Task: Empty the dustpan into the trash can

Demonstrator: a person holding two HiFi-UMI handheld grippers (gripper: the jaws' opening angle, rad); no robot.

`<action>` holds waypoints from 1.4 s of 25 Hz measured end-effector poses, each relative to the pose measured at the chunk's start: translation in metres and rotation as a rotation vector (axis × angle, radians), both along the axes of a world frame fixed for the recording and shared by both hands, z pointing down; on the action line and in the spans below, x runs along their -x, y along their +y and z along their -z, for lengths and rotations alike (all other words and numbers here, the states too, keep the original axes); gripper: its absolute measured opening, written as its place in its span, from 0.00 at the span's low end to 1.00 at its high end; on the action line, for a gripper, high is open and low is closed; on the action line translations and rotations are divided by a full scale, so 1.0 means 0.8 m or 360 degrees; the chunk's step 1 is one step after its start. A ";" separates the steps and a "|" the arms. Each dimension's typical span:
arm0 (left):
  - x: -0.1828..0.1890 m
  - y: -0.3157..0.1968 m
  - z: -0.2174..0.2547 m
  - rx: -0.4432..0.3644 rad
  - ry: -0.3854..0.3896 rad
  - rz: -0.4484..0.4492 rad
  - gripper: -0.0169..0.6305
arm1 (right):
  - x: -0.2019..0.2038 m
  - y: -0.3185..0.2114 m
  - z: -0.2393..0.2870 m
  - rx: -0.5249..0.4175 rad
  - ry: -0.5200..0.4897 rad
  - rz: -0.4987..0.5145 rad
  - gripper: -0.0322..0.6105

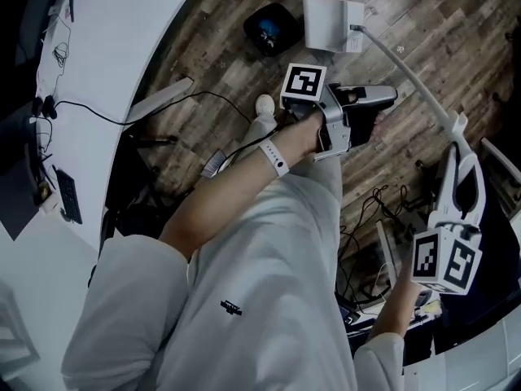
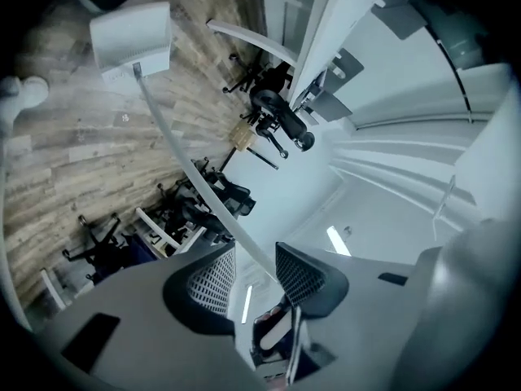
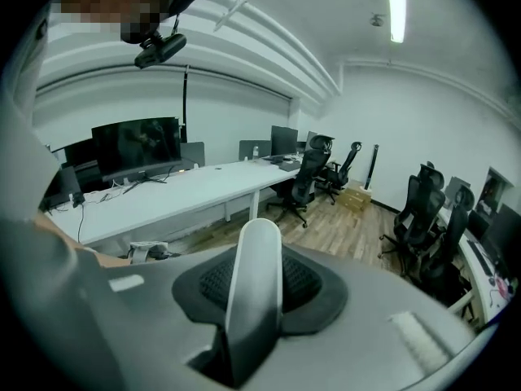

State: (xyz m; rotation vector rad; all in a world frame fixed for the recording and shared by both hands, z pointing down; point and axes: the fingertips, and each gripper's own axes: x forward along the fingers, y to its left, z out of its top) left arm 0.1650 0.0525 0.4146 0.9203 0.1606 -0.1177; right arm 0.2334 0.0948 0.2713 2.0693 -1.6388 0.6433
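- The right gripper [image 1: 460,149] is clenched on the upper end of the white dustpan handle [image 3: 256,283], which stands between its jaws.
- The left gripper [image 2: 254,275] is released. Its jaws stand apart, and the thin shaft of the handle shows in the gap with neither pad pressing on it.
- The dustpan [image 1: 330,23] hangs at the far end of the long handle, low over the wood floor [image 1: 440,23].
- The dustpan is just beside the black trash can [image 1: 270,28], not above its opening.
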 end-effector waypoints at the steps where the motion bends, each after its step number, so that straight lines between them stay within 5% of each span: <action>1: 0.005 -0.002 -0.006 -0.0045 -0.0038 -0.0009 0.27 | -0.005 0.000 -0.002 -0.0001 -0.0015 -0.0019 0.23; 8: 0.043 -0.013 -0.034 -0.0579 -0.0333 -0.0180 0.05 | -0.027 0.008 -0.012 -0.0003 -0.0097 -0.0153 0.23; 23: 0.103 -0.021 -0.033 -0.1778 -0.0768 -0.0523 0.04 | -0.039 0.014 0.027 -0.0056 -0.0195 -0.0372 0.23; 35: 0.142 -0.030 -0.027 -0.2092 -0.0900 -0.0589 0.04 | -0.028 -0.004 -0.032 0.0004 -0.0110 -0.0322 0.23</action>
